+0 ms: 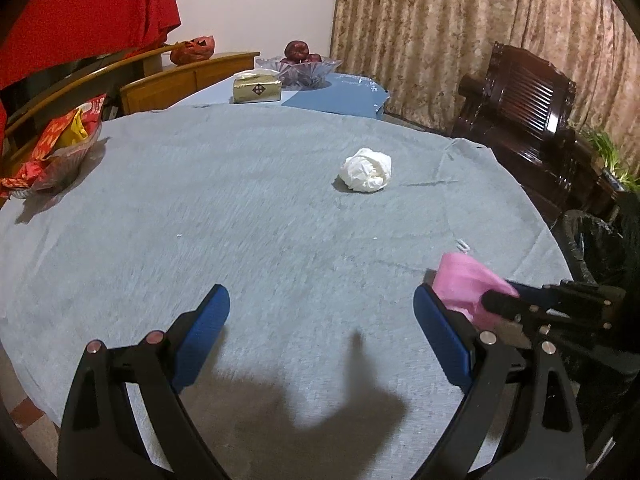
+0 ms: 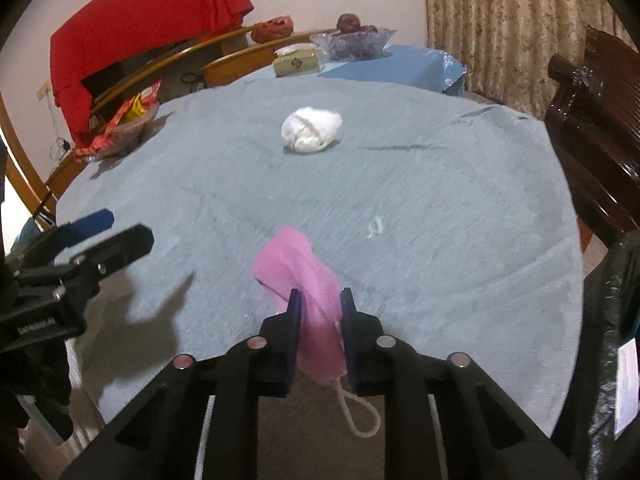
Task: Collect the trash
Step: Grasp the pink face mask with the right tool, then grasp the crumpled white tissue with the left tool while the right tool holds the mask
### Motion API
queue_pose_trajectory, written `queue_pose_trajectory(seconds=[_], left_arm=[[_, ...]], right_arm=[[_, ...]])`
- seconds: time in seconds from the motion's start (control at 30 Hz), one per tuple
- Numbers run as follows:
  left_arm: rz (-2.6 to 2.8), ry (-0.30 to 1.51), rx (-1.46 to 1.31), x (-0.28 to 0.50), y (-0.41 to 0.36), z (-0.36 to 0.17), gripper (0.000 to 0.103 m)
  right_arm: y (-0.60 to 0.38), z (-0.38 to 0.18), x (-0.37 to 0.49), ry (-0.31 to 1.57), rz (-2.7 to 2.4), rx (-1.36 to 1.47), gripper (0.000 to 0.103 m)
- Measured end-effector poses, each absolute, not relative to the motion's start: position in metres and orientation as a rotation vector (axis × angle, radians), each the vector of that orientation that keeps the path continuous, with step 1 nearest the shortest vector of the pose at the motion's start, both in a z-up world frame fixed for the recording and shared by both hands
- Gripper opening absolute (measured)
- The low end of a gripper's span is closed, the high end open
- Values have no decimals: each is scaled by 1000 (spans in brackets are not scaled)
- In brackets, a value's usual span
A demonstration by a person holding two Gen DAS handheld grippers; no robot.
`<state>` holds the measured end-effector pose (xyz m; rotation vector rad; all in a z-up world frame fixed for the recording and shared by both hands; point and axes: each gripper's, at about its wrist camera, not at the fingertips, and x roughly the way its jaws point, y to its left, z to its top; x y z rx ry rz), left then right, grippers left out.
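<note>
A pink face mask (image 2: 296,264) with a white ear loop lies at the near right of the grey-clothed round table (image 2: 440,200). My right gripper (image 2: 320,294) is shut on it, blue pads pressing the mask from both sides. In the left wrist view the same mask (image 1: 464,280) shows at the right, with the right gripper (image 1: 496,300) on it. A crumpled white tissue ball (image 1: 366,170) (image 2: 310,130) sits farther out on the cloth. My left gripper (image 1: 320,294) (image 2: 126,226) hovers open over bare cloth, holding nothing.
A bin lined with a black bag (image 1: 596,248) stands off the table's right edge, beside a dark wooden chair (image 1: 520,108). A bowl of red snack packets (image 1: 56,148) sits far left; a tissue box (image 1: 256,88) and fruit bowl (image 1: 298,66) at the back. A small white scrap (image 2: 374,226) lies near the mask.
</note>
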<state>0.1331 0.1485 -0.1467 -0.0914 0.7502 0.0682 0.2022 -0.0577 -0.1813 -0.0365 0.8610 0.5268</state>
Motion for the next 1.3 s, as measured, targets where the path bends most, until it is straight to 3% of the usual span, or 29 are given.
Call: queue_pose_trajectory(seconds=[0.7,1.3], left_arm=[[49,698,-77,218,136,-128,90],[14,816,-110,332,123,-174,85]], right_arm=[[-81,-140,282,758,411,26,19],[-86,-158,358,764,366,62,19]])
